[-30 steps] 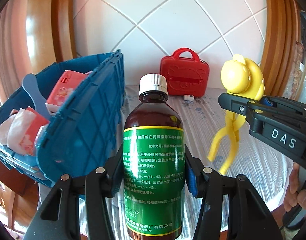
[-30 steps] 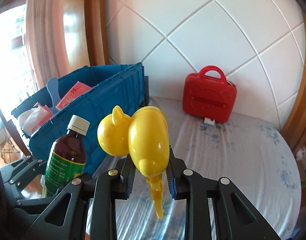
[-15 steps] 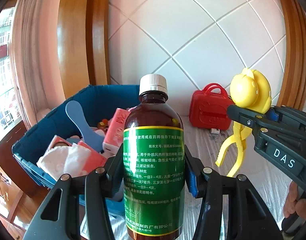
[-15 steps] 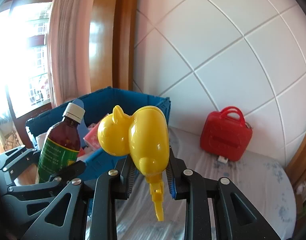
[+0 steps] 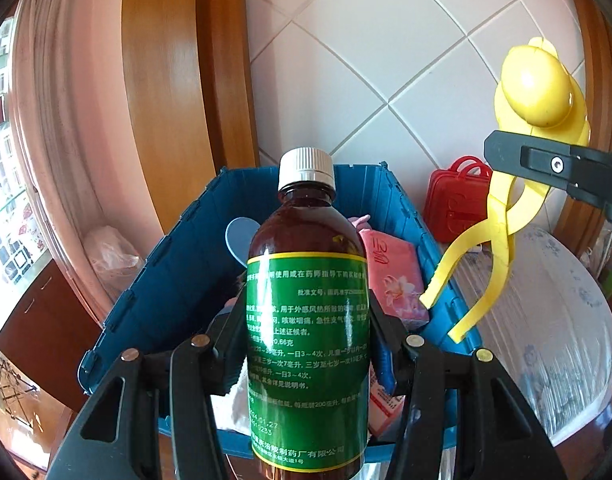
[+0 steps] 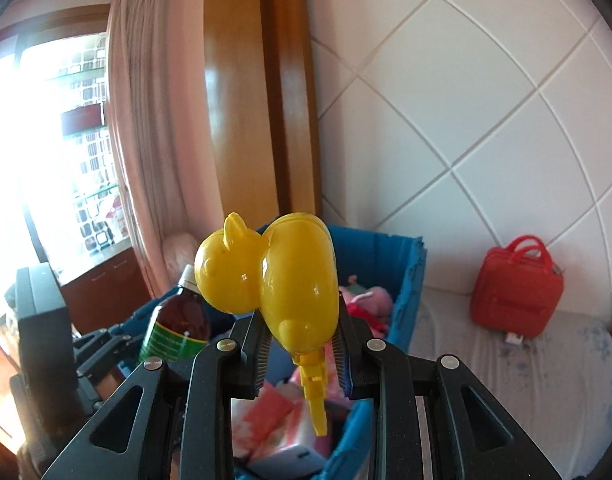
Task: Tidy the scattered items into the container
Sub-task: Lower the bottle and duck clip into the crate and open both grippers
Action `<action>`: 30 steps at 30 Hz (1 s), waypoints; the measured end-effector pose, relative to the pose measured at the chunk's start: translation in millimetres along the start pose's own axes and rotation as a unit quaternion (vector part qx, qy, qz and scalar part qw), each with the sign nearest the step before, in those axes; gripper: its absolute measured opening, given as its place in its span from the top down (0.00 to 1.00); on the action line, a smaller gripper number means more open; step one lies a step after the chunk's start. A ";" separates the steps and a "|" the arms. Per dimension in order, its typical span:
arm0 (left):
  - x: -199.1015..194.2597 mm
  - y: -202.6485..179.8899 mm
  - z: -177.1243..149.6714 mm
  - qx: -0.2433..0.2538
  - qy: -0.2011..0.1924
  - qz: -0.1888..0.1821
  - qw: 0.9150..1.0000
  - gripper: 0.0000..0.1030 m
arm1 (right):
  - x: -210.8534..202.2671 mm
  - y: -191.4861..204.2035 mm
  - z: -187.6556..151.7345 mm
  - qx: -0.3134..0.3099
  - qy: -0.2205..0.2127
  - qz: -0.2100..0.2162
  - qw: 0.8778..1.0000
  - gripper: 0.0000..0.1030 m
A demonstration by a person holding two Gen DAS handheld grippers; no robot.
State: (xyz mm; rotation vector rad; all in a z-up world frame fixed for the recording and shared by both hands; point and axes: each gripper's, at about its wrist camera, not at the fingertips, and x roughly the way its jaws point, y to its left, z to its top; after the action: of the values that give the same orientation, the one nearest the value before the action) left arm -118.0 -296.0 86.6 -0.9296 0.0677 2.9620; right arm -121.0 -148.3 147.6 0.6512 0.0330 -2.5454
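Blue crate (image 5: 178,264): earlier off to the left, then directly beneath both tools. Left gripper (image 5: 306,344): clamped on upright brown medicine bottle (image 5: 306,320), carried over the crate. Right gripper (image 6: 302,356): clamped on yellow duck-shaped tongs (image 6: 290,288), likewise above it

- The left gripper (image 5: 306,344) clamps an upright brown glass medicine bottle (image 5: 306,264) with a green label and white cap.
- Behind the bottle sits a blue plastic crate (image 5: 170,280) holding a pink tissue pack (image 5: 394,276).
- At right, the right gripper (image 5: 554,168) holds a yellow plastic duck-shaped clamp toy (image 5: 534,88).
- A small red toy suitcase (image 5: 454,200) stands beyond the crate.
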 end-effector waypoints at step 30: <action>118.7 -8.0 -7.1 0.043 0.106 -0.068 0.991 0.25 | 163.2 -47.5 -57.3 0.019 0.201 -0.157 0.967 0.55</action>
State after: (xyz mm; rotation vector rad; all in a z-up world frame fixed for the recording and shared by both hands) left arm -210.9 -285.8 12.6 -1.1816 0.1321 2.7041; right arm -241.9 -175.4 17.9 1.2554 0.2436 -2.6666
